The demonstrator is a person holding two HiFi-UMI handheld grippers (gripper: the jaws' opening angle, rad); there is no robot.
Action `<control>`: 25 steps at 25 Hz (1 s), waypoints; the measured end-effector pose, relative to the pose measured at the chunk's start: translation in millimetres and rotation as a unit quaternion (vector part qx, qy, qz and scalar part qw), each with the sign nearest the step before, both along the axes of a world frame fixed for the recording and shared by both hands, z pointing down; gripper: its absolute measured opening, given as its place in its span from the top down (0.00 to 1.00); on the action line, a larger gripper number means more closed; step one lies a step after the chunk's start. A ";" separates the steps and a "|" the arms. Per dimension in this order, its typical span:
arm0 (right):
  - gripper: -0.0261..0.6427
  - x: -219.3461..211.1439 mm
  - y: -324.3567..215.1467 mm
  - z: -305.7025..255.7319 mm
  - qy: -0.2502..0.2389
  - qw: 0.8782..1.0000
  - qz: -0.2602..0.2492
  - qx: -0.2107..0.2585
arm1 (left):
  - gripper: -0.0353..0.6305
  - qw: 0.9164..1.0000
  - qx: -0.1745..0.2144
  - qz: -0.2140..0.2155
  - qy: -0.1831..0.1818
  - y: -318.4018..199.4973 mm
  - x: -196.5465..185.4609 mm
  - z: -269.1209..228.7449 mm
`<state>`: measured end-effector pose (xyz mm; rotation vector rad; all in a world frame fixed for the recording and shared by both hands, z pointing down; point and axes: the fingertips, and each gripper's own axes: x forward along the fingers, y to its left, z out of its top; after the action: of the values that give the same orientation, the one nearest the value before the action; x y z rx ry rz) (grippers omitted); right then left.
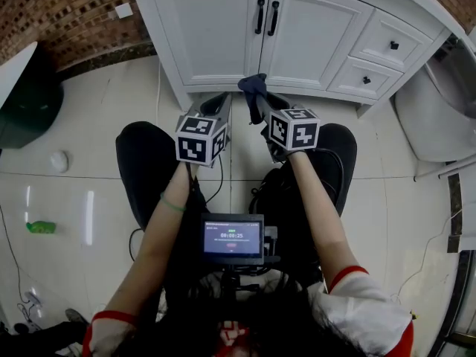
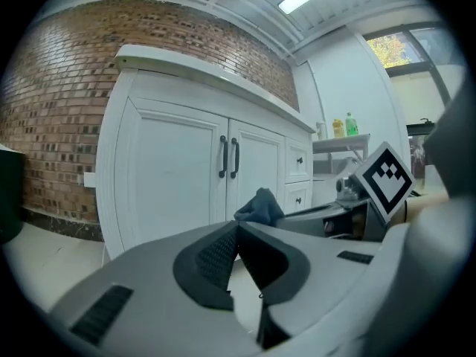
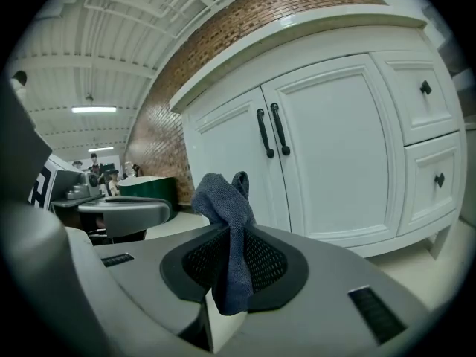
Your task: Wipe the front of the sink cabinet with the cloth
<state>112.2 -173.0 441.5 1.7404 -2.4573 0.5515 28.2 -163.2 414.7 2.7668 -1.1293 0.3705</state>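
Pale tiled floor (image 1: 97,117) before white sink cabinet (image 1: 216,28), with blue cloth (image 3: 222,195) pinched upright in clenched fingers of right gripper (image 3: 230,245) near cabinet front, left gripper (image 2: 236,235) alongside, fingers pressed together, empty.

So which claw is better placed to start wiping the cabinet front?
The right claw, probably: it is shut on the blue cloth, whose free end sticks out toward the white cabinet doors ahead. The left claw is shut with nothing in it.
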 end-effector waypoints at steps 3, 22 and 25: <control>0.87 -6.5 6.8 1.7 -0.018 1.000 0.003 -0.001 | 0.92 1.000 0.007 -0.006 0.002 3.9 -3.5 -3.5; 0.87 -10.6 18.5 -6.1 -0.027 1.000 0.005 0.008 | 0.92 1.000 0.009 -0.024 -0.004 12.4 -20.5 -2.8; 0.87 -12.1 17.8 -2.8 -0.023 1.000 0.006 0.009 | 0.92 1.000 0.012 -0.022 -0.004 11.7 -21.0 0.1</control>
<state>100.0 -155.3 438.7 1.7694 -2.4932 0.5786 7.2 -151.5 414.8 2.7580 -1.2006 0.3649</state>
